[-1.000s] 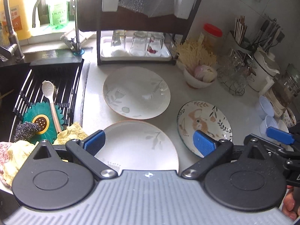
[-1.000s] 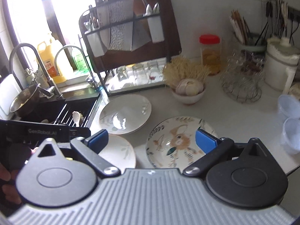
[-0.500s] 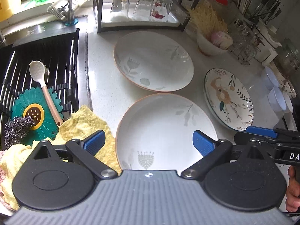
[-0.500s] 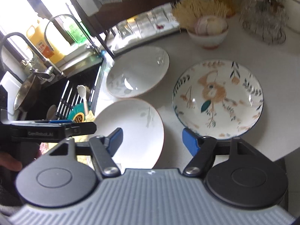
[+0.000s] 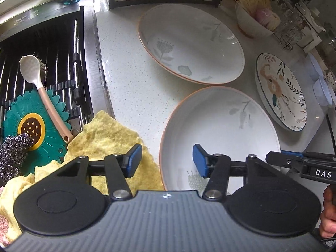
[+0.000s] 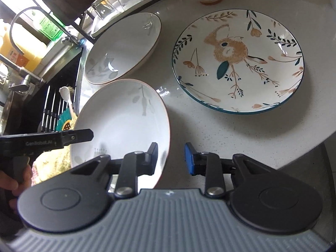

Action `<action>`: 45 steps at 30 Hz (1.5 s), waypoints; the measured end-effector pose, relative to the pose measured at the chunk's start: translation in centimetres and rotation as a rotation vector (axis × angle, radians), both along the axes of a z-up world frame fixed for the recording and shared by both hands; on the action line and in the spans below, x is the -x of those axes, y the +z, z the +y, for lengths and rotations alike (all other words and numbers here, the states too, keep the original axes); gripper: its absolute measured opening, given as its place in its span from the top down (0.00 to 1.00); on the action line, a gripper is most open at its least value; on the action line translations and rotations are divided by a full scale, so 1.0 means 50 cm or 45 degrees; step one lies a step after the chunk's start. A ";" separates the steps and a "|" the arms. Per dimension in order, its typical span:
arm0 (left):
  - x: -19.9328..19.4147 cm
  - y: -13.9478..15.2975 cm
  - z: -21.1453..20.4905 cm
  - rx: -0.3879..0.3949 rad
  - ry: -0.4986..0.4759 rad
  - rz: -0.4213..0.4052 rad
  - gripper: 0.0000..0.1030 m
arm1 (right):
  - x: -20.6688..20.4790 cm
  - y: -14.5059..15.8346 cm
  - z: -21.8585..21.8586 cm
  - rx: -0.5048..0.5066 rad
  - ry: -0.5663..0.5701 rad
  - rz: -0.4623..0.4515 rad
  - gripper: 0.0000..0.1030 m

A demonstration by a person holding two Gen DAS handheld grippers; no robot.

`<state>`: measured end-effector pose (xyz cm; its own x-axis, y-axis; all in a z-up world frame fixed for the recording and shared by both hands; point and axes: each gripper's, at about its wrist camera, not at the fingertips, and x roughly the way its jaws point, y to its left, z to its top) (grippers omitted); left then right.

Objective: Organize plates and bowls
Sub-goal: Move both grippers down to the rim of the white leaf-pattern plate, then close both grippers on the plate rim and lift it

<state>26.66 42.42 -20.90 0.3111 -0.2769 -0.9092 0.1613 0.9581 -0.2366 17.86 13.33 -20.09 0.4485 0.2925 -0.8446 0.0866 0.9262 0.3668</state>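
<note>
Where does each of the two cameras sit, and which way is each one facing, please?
Left wrist: on the left gripper, looking steeply down at the near white plate; the right gripper and a hand show.
Right wrist: on the right gripper, looking down over the plate's right rim; the left gripper and a hand show.
Shared: all three plates, the sink rack.

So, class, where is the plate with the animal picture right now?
The patterned plate lies flat on the counter, upper right in the right wrist view, apart from both white plates, with the near white plate to its lower left.
</note>
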 end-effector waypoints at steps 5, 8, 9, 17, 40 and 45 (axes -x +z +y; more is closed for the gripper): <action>-0.012 -0.003 -0.001 0.001 -0.025 -0.008 0.61 | -0.013 -0.003 0.007 0.001 0.015 0.006 0.81; -0.014 -0.007 0.000 0.006 -0.023 -0.006 0.62 | -0.020 -0.005 0.010 0.001 0.022 0.005 0.84; -0.013 -0.008 -0.002 0.005 -0.025 -0.009 0.64 | -0.022 -0.005 0.012 0.004 0.029 0.000 0.85; -0.014 -0.008 -0.012 0.016 -0.034 -0.028 0.73 | -0.027 -0.009 0.006 -0.031 0.024 0.004 0.87; -0.028 0.110 -0.048 0.106 0.002 -0.210 0.74 | -0.032 0.116 -0.028 0.039 -0.027 -0.192 0.86; -0.034 0.126 -0.066 0.122 -0.022 -0.219 0.74 | -0.027 0.136 -0.046 0.040 -0.090 -0.229 0.86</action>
<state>28.36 39.11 -14.61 0.4540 -0.3666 -0.8121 0.2237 0.9291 -0.2944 19.19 11.04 -13.27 0.6115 0.2300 -0.7571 0.0875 0.9313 0.3535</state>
